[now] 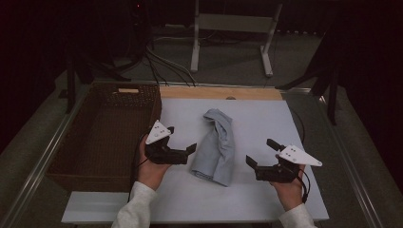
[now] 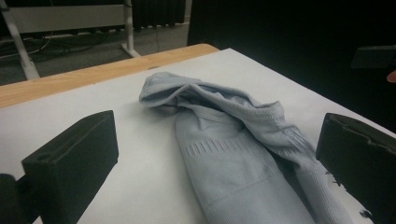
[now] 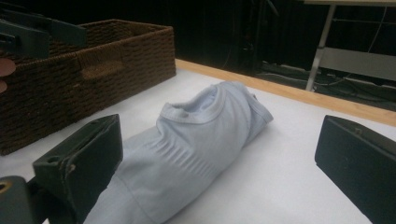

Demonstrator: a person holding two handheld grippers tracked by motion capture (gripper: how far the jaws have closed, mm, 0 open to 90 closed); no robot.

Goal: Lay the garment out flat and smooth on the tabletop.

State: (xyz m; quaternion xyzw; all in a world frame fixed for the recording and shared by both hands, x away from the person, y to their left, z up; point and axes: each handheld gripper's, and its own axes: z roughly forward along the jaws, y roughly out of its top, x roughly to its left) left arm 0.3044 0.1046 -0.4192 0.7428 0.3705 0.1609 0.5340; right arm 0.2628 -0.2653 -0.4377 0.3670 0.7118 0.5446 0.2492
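Observation:
A pale blue garment (image 1: 216,147) lies folded into a long bundle in the middle of the white table top (image 1: 266,204). In the left gripper view the garment (image 2: 233,154) stretches away between the wide-apart jaws, its ribbed hem nearest. In the right gripper view the garment (image 3: 187,154) lies ahead, its collar end on top. My left gripper (image 1: 181,139) is open just left of the bundle, above the table. My right gripper (image 1: 262,153) is open to the right of it. Neither holds anything.
A brown wicker basket (image 1: 102,130) stands at the table's left, empty, and its wall (image 3: 88,70) is seen in the right gripper view. A wooden strip (image 1: 221,92) edges the far side. Beyond it are cables and a white stand (image 1: 233,28) on the floor.

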